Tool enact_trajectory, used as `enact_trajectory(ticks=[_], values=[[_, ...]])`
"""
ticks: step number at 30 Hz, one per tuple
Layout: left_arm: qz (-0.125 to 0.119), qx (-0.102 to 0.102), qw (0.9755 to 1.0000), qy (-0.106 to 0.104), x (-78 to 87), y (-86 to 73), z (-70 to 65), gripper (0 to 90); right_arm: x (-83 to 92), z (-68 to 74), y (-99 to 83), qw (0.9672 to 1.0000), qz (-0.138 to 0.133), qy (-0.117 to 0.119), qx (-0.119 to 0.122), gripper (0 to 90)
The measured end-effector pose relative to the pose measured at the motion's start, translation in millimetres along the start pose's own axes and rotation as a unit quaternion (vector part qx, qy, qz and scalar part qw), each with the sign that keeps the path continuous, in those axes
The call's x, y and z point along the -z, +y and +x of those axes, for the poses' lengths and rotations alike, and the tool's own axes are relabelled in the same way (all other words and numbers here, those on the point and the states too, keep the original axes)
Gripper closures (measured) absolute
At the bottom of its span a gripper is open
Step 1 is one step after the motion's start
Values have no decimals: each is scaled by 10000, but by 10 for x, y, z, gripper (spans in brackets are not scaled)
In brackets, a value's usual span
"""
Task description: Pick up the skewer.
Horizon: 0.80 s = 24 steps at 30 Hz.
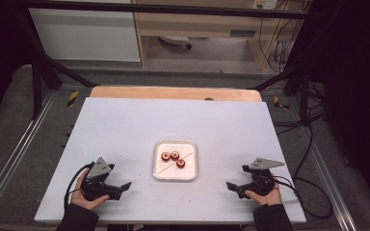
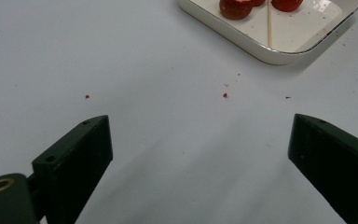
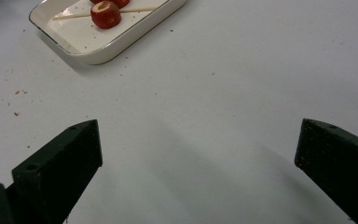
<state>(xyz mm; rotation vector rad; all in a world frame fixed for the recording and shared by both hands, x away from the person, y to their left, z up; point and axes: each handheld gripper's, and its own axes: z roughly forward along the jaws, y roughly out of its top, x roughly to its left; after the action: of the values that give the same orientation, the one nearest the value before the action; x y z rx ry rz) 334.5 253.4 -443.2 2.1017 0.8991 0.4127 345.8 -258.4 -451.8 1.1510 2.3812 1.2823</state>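
White worktop, square white tray near its middle front. Three red hollowed fruit pieces sit in the tray's far half, touching or just beside a thin wooden skewer lying diagonally across it. Left tool near the front-left edge, jaws spread wide, empty. Right tool near the front-right, jaws also wide, empty. Both well apart from the tray. Red crumbs on the worktop.

The white table carries a shallow white tray near its middle. In the tray lie three red hollowed fruits close together and a thin wooden skewer. Small red crumbs dot the table beside the tray.
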Motion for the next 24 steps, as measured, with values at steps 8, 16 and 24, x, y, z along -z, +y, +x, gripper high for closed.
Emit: enact_trajectory(ticks=[8,16,24], values=[[3,-21,10000,-18,-1,18,-18,67,1,0,-3,10000,25,-1,-6,12],[-2,-13,10000,-24,-20,46,-51,69,-3,2,-3,10000,55,-42,-17,12],[23,-3,10000,-53,-67,96,-98,73,-7,4,-2,10000,56,-36,-27,11]])
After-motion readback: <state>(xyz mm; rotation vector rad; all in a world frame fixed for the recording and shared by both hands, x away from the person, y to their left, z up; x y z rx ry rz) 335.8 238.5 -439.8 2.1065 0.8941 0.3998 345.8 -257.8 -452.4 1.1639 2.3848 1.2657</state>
